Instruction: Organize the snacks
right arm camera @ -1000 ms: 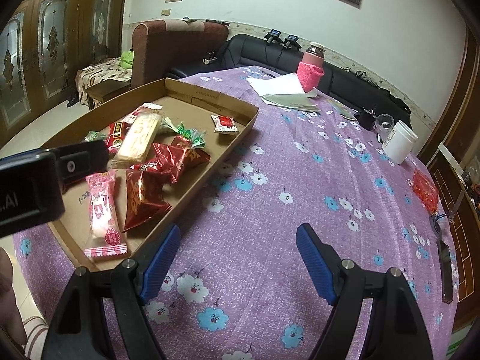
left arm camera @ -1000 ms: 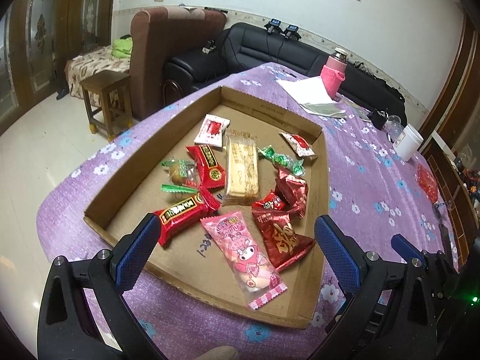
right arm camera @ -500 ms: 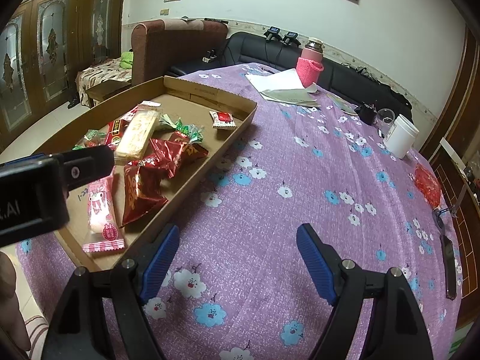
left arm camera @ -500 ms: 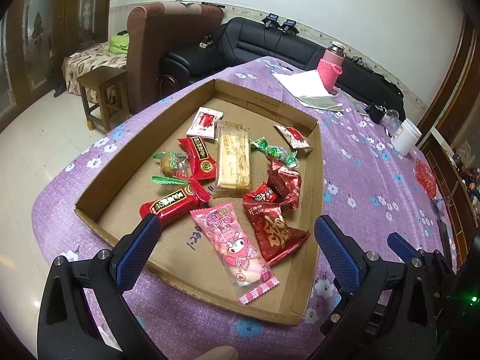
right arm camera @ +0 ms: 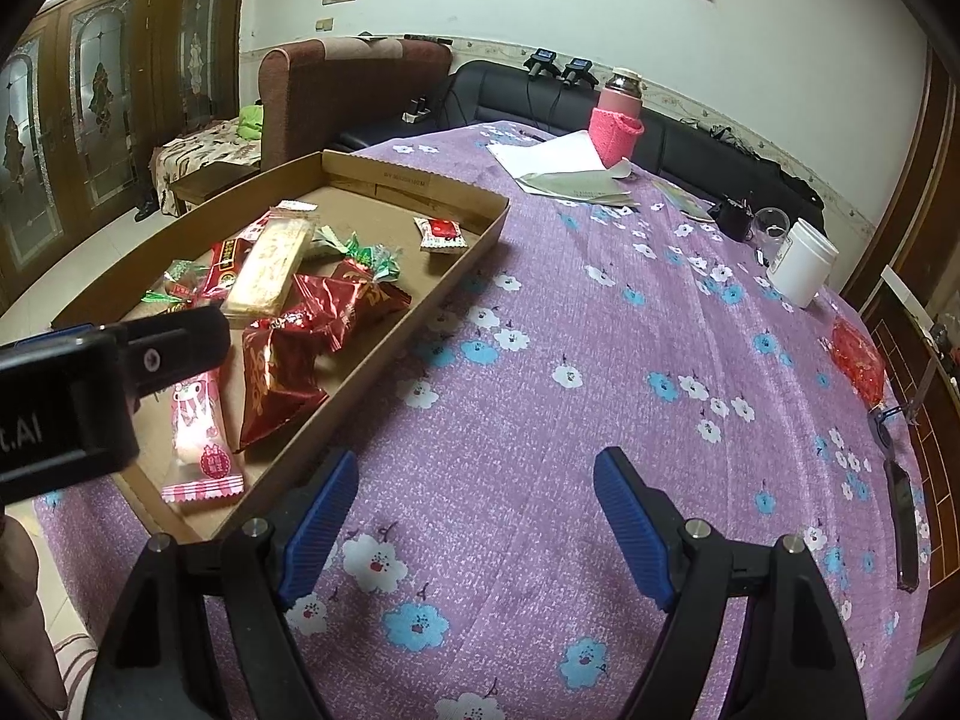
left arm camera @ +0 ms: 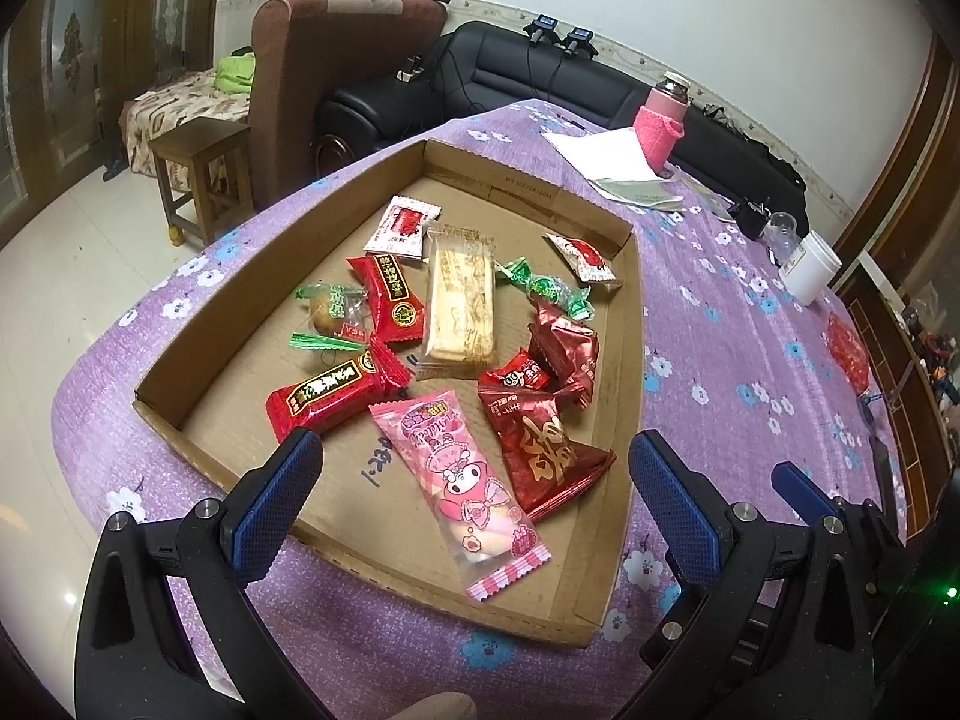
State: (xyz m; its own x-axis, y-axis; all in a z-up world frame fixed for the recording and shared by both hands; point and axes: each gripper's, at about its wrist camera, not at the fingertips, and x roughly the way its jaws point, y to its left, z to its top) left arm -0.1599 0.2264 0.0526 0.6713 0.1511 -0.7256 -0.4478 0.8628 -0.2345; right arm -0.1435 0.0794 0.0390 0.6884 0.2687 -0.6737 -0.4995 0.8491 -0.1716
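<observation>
A shallow cardboard tray [left arm camera: 240, 294] lies on the purple flowered tablecloth and holds several wrapped snacks: a pink packet [left arm camera: 459, 480], a dark red foil packet [left arm camera: 540, 450], a long beige biscuit pack [left arm camera: 459, 300] and red candy bars [left arm camera: 324, 396]. My left gripper [left arm camera: 474, 480] is open and empty above the tray's near edge, over the pink packet. My right gripper [right arm camera: 474, 516] is open and empty over bare cloth, right of the tray [right arm camera: 420, 306]. The left gripper's body [right arm camera: 90, 384] hides part of the tray in the right wrist view.
A pink flask [right arm camera: 618, 120] and papers [right arm camera: 558, 168] stand at the table's far side. A white jar [right arm camera: 801, 264], a glass, a red packet [right arm camera: 858, 354] and a dark flat tool [right arm camera: 903, 510] lie along the right edge. A sofa and wooden stool [left arm camera: 204, 174] are beyond.
The left gripper has drawn back and up a little, so the tray sits lower and fuller in its view. The right gripper has shifted only slightly. Both stay open.
</observation>
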